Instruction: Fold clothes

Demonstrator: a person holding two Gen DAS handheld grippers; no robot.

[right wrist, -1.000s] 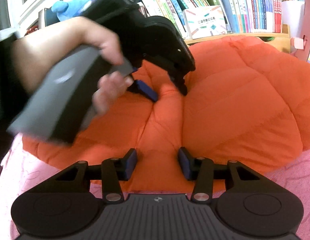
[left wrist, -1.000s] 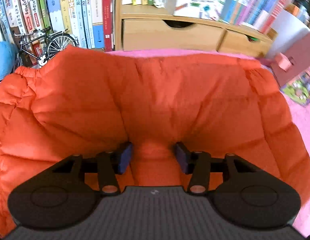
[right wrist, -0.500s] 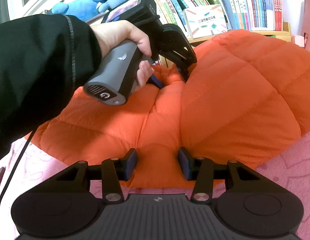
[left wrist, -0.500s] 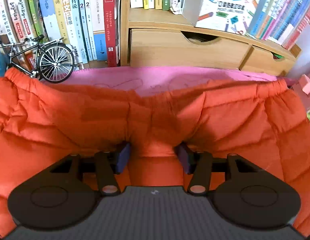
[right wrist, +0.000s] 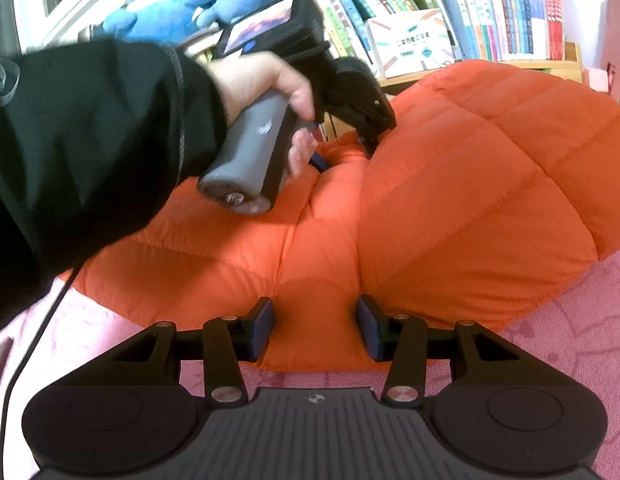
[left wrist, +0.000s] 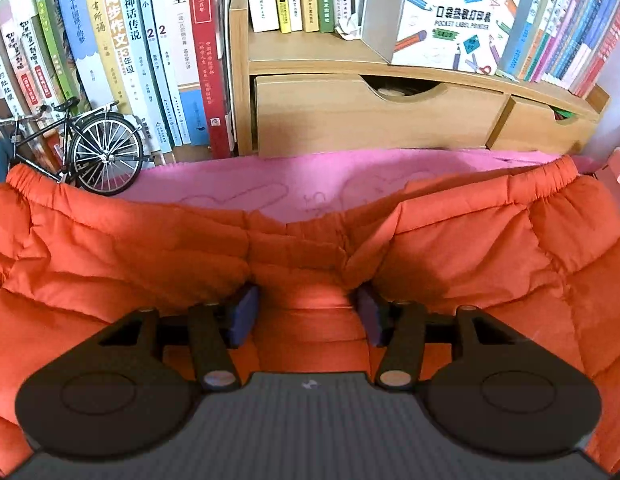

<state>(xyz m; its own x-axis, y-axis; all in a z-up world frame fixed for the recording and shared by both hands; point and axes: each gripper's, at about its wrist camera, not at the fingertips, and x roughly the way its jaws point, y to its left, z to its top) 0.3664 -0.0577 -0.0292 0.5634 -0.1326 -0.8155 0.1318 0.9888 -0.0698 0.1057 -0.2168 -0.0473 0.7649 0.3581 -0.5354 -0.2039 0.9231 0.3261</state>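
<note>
gripping orange jacket (left wrist: 450, 264), both tools; drawers (left wrist: 374, 116) behind

wooden bookshelf (left wrist: 374, 68), drawers (left wrist: 374, 120), pink cover (left wrist: 245, 184)

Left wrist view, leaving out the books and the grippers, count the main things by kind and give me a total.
Orange quilted garment: 1
Model bicycle: 1
Wooden drawers: 2
Label printer box: 1
Pink table cover: 1
Total: 6
</note>
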